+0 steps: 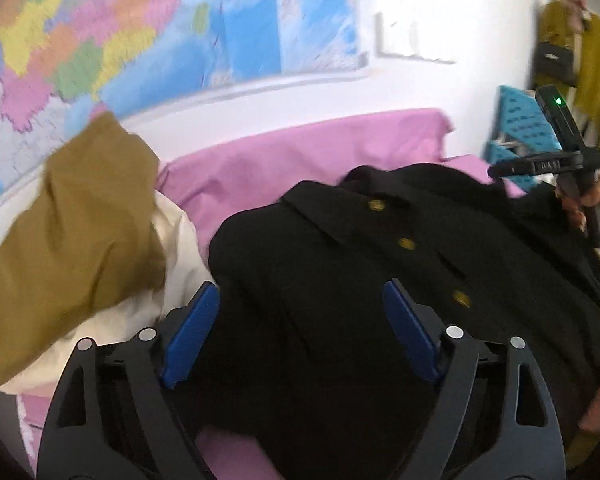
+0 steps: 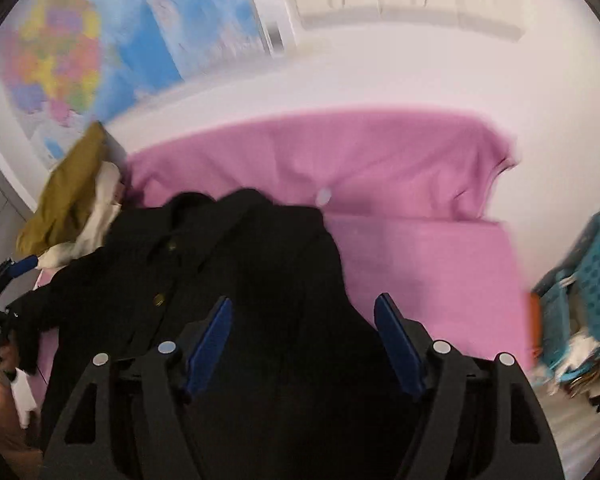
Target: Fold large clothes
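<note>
Both claws, left claw [image 1: 300, 332] and right claw [image 2: 304, 344], hang spread and empty over our soft, heavy black coat [image 1: 380, 264]; we'd pinch its edges just ahead.

Light: bright, even, soft shadows | Blur: heavy motion smear, worse in right view | Edges: fisheye bending, dark corners
</note>
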`<state>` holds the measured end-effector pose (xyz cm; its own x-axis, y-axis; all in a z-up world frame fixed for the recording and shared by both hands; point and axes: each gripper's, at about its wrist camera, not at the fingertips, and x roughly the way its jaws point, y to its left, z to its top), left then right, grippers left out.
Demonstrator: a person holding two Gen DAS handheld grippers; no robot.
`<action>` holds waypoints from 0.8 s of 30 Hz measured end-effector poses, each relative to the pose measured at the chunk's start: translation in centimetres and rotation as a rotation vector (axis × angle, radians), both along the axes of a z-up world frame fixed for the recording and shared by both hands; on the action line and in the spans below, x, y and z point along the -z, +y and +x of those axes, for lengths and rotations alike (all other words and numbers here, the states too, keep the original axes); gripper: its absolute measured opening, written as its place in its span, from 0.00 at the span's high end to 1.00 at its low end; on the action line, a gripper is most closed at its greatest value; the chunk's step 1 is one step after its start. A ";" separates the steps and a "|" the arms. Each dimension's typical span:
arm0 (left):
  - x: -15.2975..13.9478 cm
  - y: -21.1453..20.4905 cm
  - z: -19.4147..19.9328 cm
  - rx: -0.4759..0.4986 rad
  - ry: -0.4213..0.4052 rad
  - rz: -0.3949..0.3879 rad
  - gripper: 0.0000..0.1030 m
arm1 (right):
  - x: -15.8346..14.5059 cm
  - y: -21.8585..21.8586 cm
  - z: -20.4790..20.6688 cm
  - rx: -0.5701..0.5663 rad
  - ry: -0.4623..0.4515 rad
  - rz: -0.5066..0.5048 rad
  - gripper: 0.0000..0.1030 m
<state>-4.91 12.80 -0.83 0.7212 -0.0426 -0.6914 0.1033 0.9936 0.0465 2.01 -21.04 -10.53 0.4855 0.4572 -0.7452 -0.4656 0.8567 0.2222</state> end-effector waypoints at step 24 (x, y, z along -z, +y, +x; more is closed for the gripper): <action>4.5 0.3 7.6 -0.034 0.090 -0.097 0.28 | -2.3 -3.8 3.0 0.108 -0.057 -0.050 0.35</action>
<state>2.66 13.08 -5.36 0.6589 -0.0889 -0.7469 0.0689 0.9960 -0.0577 4.99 -24.85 -8.27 0.5724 0.3625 -0.7355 -0.3803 0.9120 0.1535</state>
